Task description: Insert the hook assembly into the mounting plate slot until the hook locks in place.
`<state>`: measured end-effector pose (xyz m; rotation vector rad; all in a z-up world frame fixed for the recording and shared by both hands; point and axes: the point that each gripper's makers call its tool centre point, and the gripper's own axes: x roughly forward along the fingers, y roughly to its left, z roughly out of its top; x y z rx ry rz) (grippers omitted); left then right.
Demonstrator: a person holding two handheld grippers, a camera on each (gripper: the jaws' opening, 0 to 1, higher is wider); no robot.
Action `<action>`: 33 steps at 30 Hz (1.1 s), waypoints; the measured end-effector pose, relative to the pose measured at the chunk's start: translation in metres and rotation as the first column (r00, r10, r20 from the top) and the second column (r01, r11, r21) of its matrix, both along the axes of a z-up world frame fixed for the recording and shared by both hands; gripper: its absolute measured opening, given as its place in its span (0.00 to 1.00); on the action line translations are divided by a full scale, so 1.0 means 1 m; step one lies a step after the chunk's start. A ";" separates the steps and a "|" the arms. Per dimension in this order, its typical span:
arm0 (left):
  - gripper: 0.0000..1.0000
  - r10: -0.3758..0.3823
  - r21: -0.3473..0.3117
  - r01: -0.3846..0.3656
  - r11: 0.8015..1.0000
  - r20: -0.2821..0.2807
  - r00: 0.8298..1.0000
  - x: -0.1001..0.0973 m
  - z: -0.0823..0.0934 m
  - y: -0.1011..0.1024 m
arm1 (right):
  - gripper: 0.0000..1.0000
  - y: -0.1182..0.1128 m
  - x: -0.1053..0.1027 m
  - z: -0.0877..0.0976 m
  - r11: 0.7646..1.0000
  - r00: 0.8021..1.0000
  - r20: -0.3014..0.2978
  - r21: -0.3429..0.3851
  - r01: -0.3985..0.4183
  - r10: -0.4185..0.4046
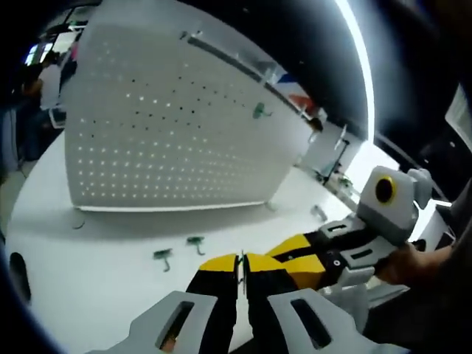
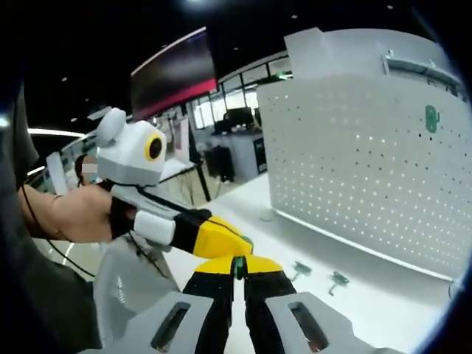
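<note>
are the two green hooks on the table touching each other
Apart. The left gripper view shows bare white table between one hook and the other hook; the right gripper view shows the same gap.

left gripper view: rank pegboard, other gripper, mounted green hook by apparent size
1. pegboard, largest by far.
2. right gripper, entering from the right; it sits near the camera, so its apparent size is inflated.
3. mounted green hook on the board, smallest.
</note>
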<state>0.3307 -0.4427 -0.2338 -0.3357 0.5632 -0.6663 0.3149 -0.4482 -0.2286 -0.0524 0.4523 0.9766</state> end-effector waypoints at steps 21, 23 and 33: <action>0.02 0.014 -0.053 -0.014 0.998 -0.009 1.000 -0.001 0.010 -0.005 | 0.01 0.000 0.003 0.004 0.999 0.997 0.082 -0.036 0.009 -0.006; 0.02 0.012 -0.060 -0.013 0.998 -0.010 1.000 -0.001 0.011 -0.006 | 0.00 -0.001 0.002 0.007 0.999 0.996 0.091 -0.033 0.007 -0.004; 0.04 -0.046 -0.053 0.051 0.997 0.093 0.995 0.001 0.027 -0.011 | 0.00 -0.005 0.004 0.019 0.999 0.996 0.079 0.024 0.033 -0.035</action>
